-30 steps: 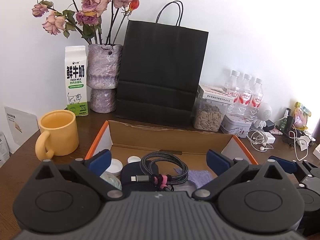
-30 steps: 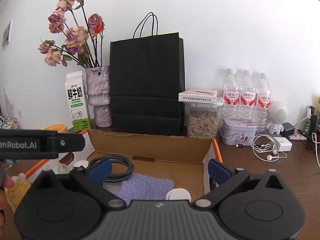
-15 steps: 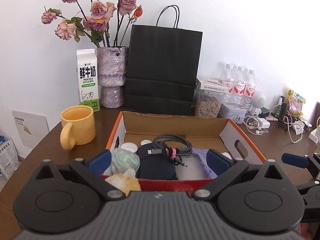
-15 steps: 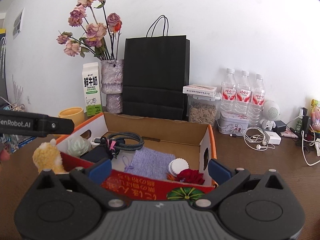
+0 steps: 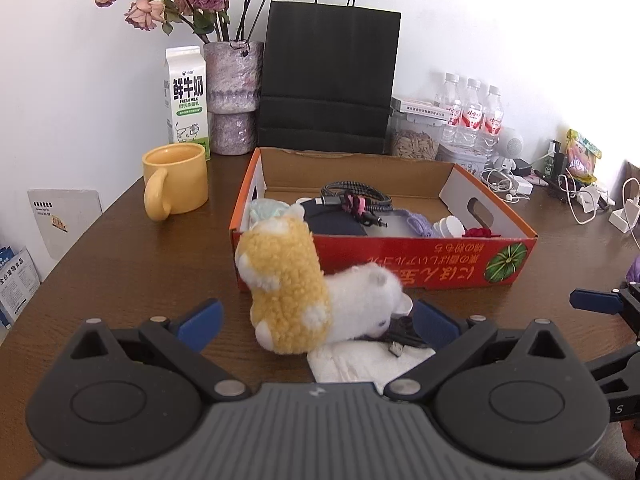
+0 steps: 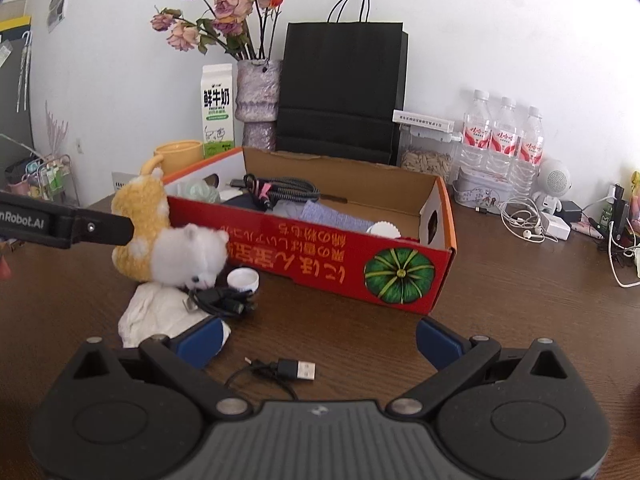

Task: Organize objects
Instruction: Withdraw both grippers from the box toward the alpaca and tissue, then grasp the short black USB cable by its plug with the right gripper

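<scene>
Left gripper [image 5: 316,322]: spread wide and holding nothing, low over the brown bench [image 5: 120,264], with the plush toys between and just ahead of its blue pads.
Right gripper [image 6: 318,340]: also spread wide and empty, low over the bench in front of the box.
Cardboard box [image 5: 400,268]: red-fronted with a green pumpkin print, sitting mid-bench; it holds a braided cable coil [image 5: 356,196], a dark pouch [image 5: 332,220], a purple cloth [image 6: 332,216] and white caps [image 5: 450,226].
Yellow plush [image 5: 286,284]: outside the box, against its front left corner.
White plush [image 5: 362,304]: lying against the yellow plush, head toward the box front.
White tissue [image 6: 160,312]: crumpled on the bench under the white plush.
Black cable bundle [image 6: 222,300]: resting on the tissue's edge, beside a white bottle cap [image 6: 243,280] that touches the box front.
USB cable [image 6: 286,370]: loose on the bench between the right gripper's fingers.
Yellow mug [image 5: 176,180]: left of the box, apart from it.
Backdrop: milk carton [image 5: 186,100], vase of dried roses [image 5: 234,96], black paper bag [image 5: 330,80] and water bottles [image 6: 502,140] along the wall.
</scene>
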`<state>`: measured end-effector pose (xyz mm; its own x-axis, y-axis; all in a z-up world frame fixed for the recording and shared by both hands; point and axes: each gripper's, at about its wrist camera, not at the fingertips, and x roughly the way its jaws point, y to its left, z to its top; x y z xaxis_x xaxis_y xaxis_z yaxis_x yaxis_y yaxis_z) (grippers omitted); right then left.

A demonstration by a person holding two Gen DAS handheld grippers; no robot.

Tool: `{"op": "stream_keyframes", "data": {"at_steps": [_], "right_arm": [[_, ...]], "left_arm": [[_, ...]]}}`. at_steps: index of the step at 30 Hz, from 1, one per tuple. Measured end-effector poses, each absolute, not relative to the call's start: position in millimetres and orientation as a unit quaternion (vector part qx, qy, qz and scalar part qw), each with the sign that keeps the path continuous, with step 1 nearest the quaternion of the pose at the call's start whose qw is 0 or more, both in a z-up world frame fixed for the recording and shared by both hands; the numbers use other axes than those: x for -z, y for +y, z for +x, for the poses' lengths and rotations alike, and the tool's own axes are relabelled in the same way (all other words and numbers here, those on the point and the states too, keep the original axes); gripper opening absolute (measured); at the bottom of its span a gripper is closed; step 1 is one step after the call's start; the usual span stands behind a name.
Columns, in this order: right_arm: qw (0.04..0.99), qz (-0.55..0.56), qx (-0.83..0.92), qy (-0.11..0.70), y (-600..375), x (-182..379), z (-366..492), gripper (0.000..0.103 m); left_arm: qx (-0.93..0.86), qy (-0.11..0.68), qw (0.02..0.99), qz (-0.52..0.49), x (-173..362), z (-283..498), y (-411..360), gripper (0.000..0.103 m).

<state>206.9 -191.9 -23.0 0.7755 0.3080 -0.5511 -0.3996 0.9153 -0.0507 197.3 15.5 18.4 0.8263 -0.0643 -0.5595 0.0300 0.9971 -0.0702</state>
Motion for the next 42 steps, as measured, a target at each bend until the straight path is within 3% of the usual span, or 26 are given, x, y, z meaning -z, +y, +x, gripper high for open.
{"op": "stream_keyframes", "data": {"at_steps": [12, 17, 23, 30, 42], "right_arm": [[0.921, -0.12, -0.209, 0.307, -197.4, 51.0, 211.9, 0.103], [0.909, -0.136, -0.25, 0.305, -194.4, 53.2, 224.4, 0.096], [0.89, -0.13, -0.298, 0.318, -195.6, 55.9, 242.0, 0.071], [0.881, -0.11, -0.335, 0.316, -198.4, 54.9, 241.0, 0.012], [0.899, -0.103, -0.307, 0.297, -195.7, 57.8, 228.1, 0.012]], "left_arm": [[0.03, 0.333, 0.942, -0.029, 11.2, 183.6, 23.4, 0.103], [0.028, 0.336, 0.941, -0.034, 12.1, 184.1, 25.2, 0.103], [0.029, 0.339, 0.94, -0.037, 13.1, 183.3, 26.4, 0.103], [0.022, 0.346, 0.937, -0.045, 16.1, 184.9, 29.5, 0.103], [0.022, 0.356, 0.933, -0.042, 23.1, 187.1, 22.0, 0.103]]}}
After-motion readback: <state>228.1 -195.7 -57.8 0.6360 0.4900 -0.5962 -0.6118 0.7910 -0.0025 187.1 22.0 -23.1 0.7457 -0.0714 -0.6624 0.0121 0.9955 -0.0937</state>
